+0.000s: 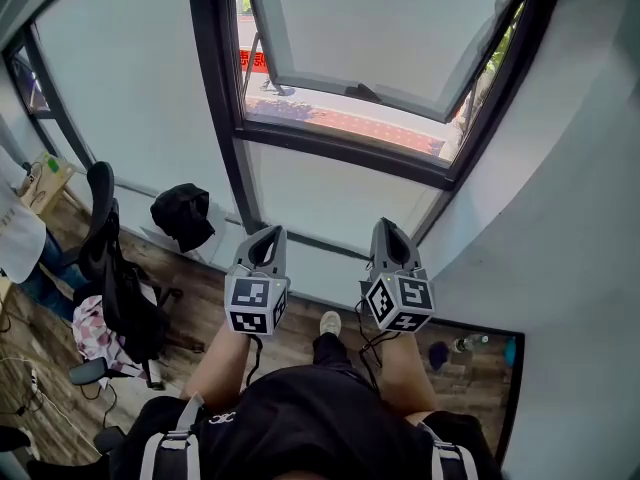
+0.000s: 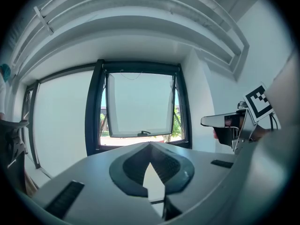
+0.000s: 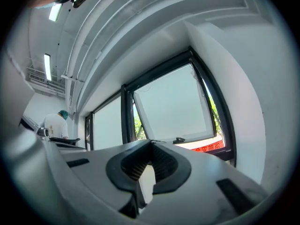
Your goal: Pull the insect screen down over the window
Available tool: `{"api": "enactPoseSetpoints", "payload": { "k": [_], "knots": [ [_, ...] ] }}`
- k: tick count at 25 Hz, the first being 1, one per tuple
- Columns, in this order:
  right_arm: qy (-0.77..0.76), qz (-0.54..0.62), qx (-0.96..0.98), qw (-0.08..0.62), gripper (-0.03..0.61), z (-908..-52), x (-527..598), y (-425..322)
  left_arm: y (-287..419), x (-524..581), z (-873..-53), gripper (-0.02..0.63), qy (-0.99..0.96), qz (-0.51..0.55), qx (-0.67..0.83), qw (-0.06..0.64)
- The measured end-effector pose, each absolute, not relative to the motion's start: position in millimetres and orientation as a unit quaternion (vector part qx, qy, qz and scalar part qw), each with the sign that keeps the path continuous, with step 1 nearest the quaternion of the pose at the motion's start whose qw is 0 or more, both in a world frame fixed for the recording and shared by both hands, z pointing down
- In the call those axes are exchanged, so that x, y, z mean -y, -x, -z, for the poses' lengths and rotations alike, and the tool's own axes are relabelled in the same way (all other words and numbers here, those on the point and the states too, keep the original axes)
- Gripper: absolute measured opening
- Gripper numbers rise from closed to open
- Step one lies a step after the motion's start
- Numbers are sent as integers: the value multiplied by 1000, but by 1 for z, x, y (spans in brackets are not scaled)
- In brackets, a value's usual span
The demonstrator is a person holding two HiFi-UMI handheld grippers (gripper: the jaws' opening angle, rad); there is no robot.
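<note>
The left gripper (image 1: 264, 236) and right gripper (image 1: 386, 226) are both closed and hold nothing. They point at the open window (image 1: 340, 146). The insect screen isn't down yet, and I can't see it. Next, I think they must reach up and find its bar.

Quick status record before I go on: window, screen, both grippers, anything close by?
window: sash swung outward, open at the bottom, inside a dark frame
insect screen: not drawn across the opening; where it is stowed I cannot tell
left gripper: shut, empty, held level short of the window
right gripper: shut, empty, held level short of the window
nearby: office chair and black bag off to the left
</note>
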State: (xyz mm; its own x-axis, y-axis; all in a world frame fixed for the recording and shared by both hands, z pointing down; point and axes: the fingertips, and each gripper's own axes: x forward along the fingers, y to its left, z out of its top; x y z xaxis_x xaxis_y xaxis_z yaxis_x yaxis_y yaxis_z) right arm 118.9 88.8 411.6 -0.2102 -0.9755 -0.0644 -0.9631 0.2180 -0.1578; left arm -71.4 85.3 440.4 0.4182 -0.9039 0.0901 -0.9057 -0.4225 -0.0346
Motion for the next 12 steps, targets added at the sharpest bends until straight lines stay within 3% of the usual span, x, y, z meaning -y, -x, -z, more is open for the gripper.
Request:
{"api": "enactPoseSetpoints", "payload": {
  "k": [12],
  "knots": [
    [609,30,-790,72,5,-404,52,-154,36,56,-430,12,-833,-49,551,3]
  ]
}}
